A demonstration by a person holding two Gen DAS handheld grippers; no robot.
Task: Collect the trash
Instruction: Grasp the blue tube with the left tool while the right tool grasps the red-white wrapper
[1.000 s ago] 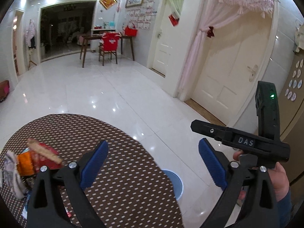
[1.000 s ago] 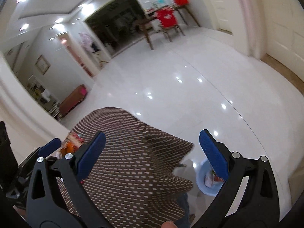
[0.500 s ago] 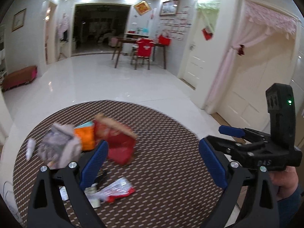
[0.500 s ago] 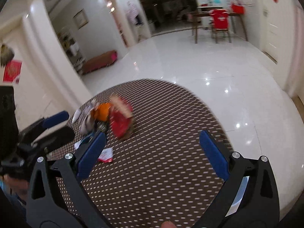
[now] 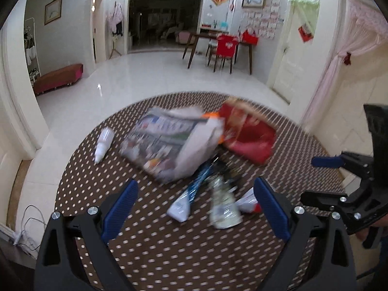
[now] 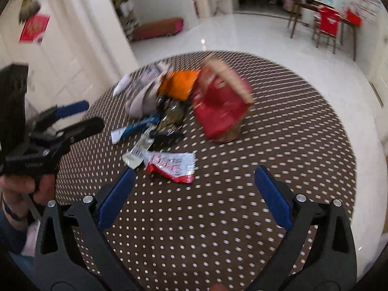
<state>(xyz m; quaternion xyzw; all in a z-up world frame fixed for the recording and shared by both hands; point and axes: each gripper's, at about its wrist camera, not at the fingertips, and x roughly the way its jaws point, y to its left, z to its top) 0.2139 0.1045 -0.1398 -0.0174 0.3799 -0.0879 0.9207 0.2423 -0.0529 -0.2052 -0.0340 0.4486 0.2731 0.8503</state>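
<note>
Your trash sits in a pile on the round table (image 6: 278,145) with the brown dotted cloth, a bit past both of your tools. Your left gripper (image 5: 195,206) is wide open and holds nothing. Your right gripper (image 6: 192,197) is wide open too, and it is empty as well. The closest piece to your right gripper is the red and white wrapper (image 6: 171,166), lying flat just beyond its tips. It looks thin, light and crinkly, so it may slide on the cloth; pinch it at a raised edge or corner. The big red bag (image 6: 220,99) stands farther back and looks soft and puffy, so grab its top fold. On your left side the newspaper (image 5: 167,138) is crumpled and light, and you can take it by any bump. The small white bottle (image 5: 103,145) lies alone near the table edge. It looks hard and round, so it could roll; hold it across its middle.
</note>
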